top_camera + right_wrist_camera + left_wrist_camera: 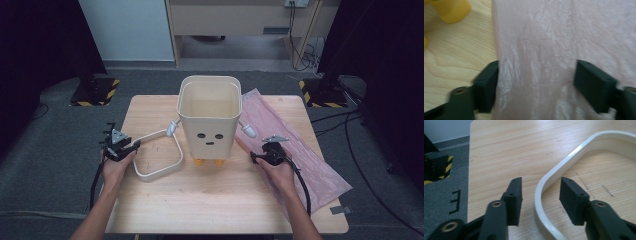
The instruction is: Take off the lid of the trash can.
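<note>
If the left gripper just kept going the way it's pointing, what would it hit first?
Probably the cream plastic loop-shaped ring lying on the wooden table: the left gripper has open jaws astride its rim, which curves across ahead. Depth is uncertain; tilted downward, it might meet the table first.

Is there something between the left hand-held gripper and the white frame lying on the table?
Nothing visible stands in the way. The left hand-held gripper already has the rim of the white frame between its open jaws, with a gap on each side. The wooden table around it is bare there.
</note>
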A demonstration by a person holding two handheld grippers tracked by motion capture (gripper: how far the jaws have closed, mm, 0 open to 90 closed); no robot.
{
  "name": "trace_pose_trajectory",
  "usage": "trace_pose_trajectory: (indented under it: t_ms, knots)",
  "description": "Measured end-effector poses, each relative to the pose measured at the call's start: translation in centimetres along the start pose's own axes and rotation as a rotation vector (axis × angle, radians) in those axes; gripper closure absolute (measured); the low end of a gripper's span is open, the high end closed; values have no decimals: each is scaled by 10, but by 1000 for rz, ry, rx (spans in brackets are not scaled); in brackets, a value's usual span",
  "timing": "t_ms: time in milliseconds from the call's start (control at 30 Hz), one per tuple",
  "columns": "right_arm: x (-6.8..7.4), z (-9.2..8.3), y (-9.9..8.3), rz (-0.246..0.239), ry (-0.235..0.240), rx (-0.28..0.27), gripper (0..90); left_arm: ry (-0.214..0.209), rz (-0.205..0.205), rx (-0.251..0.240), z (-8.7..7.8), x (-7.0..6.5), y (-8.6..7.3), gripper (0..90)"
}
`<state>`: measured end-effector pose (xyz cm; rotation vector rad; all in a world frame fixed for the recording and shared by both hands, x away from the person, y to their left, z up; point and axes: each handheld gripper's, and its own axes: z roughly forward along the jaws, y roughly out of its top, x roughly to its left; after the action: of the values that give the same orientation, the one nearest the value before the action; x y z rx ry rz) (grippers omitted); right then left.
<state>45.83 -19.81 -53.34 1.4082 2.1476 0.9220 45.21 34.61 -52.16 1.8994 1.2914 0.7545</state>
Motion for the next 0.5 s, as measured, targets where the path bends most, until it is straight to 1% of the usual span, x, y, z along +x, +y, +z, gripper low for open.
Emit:
trace_pose_trajectory:
  t_ms: [33, 67, 100, 133, 167, 200, 233, 267, 300, 333, 367, 400, 433, 467, 500]
  knots:
    - [-1, -1, 0, -5, -3, -7, 435, 0, 2, 4, -2, -1, 2, 478]
    - [-3, -2, 0, -12, -2, -14, 530, -9, -1, -8, -5, -1, 4, 458]
    - [-5, -2, 0, -3, 0, -15, 616, -12, -3, -13, -7, -2, 5, 460]
    - [-6, -3, 0, 1, 2, -16, 680, -18, -1, -18, -12, -4, 8, 458]
    - [-9, -3, 1, 19, 12, -14, 749, -26, 7, -29, -16, -5, 10, 450]
    - [-12, -2, 2, 39, 32, -8, 797, -29, 15, -40, -19, -6, 12, 446]
    - [-15, -2, 4, 40, 50, 5, 833, -29, 26, -59, -24, -7, 15, 439]
    - [-16, -2, 7, 33, 57, 24, 855, -35, 29, -76, -29, -8, 18, 431]
    - [-18, -4, 10, 27, 48, 17, 872, -48, 18, -94, -34, -8, 22, 420]
    - [-20, -9, 13, 34, 41, -13, 883, -61, 5, -109, -39, -8, 25, 400]
    - [-22, -14, 17, 32, 42, -28, 885, -70, -4, -121, -42, -8, 29, 389]
    - [-24, -18, 22, 17, 34, -30, 886, -82, -9, -125, -44, -9, 31, 374]
    - [-25, -22, 26, 12, 28, -32, 886, -104, 0, -121, -48, -9, 36, 388]
    - [-28, -28, 33, 9, 26, -35, 887, -112, 8, -122, -50, -11, 40, 401]
    - [-30, -33, 40, 10, 22, -40, 888, -121, 12, -124, -52, -12, 44, 394]
